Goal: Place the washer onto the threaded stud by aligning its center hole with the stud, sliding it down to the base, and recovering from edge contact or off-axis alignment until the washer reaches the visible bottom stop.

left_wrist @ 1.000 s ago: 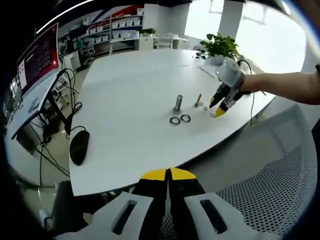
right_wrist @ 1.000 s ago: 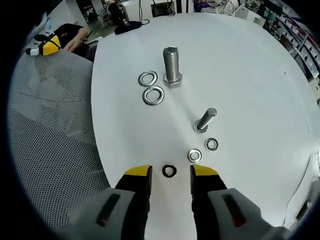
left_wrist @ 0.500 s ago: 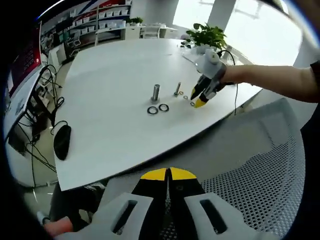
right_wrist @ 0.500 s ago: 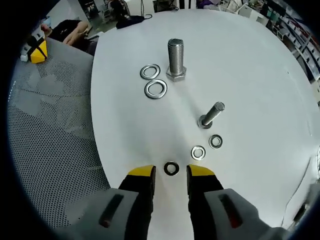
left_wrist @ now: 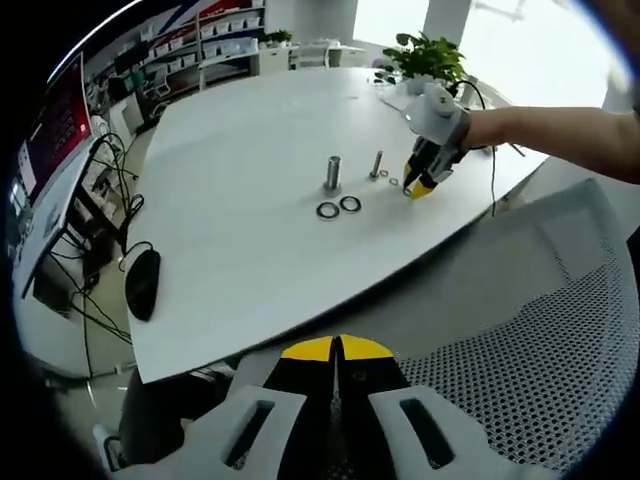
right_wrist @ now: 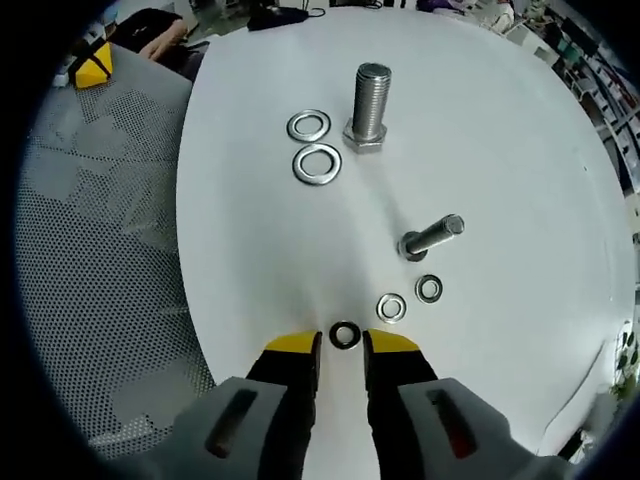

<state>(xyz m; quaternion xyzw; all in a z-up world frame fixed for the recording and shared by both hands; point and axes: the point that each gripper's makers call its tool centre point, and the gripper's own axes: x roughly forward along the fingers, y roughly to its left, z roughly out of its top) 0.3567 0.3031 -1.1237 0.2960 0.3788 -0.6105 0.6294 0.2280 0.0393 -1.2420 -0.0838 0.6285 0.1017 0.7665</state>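
The white table (right_wrist: 520, 150) carries two upright studs, the big stud (right_wrist: 369, 105) and the small stud (right_wrist: 432, 238), standing head-down so washers can drop on. The right gripper (right_wrist: 343, 344) sits low, jaws narrowly apart around the washer (right_wrist: 345, 334), apparently to pinch it. The left gripper (left_wrist: 336, 349) waits off-table, jaws together.

White rounded worktop (right_wrist: 520, 150). Standing on it toward the middle: large upright steel hex-head bolt (right_wrist: 370, 105), two large steel washers (right_wrist: 316, 164) just beside it, apart from each other. Nearer the edge: smaller tilted steel bolt (right_wrist: 432, 238), two small silver washers (right_wrist: 391, 307) beside it, one dark small washer (right_wrist: 345, 335) close to the edge.
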